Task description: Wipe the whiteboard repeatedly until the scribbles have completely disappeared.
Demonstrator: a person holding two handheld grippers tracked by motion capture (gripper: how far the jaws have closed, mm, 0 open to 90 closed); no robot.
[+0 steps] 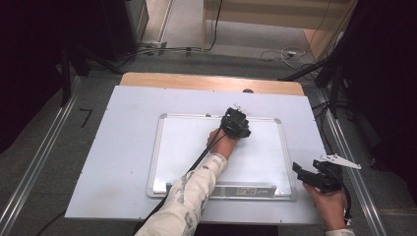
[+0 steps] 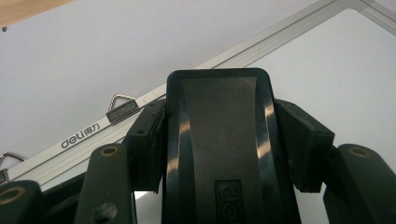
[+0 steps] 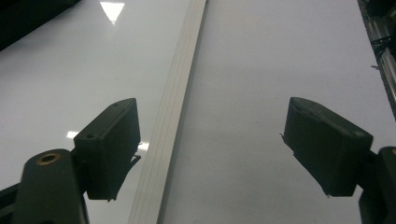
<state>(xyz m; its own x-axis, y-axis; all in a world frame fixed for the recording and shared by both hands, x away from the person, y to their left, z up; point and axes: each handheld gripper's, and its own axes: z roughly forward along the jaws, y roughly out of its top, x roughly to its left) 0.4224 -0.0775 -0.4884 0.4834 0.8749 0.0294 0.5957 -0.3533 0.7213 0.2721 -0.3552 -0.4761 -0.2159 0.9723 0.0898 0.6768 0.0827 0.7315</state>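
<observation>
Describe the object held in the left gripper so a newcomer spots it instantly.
On the white table lies a silver-framed whiteboard. Over its far middle, the left gripper clamps a black whiteboard eraser: a glossy, rounded block with a matte centre strip, the sole dark thing on the board.

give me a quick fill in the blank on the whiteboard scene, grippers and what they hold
1. The left gripper is shut on a black ____.
2. The eraser is held over the ____.
3. The right gripper has its jaws ____, with nothing between them.
4. The whiteboard lies flat on a ____ covered in a pale sheet.

Missing words: eraser; whiteboard; open; table
</observation>
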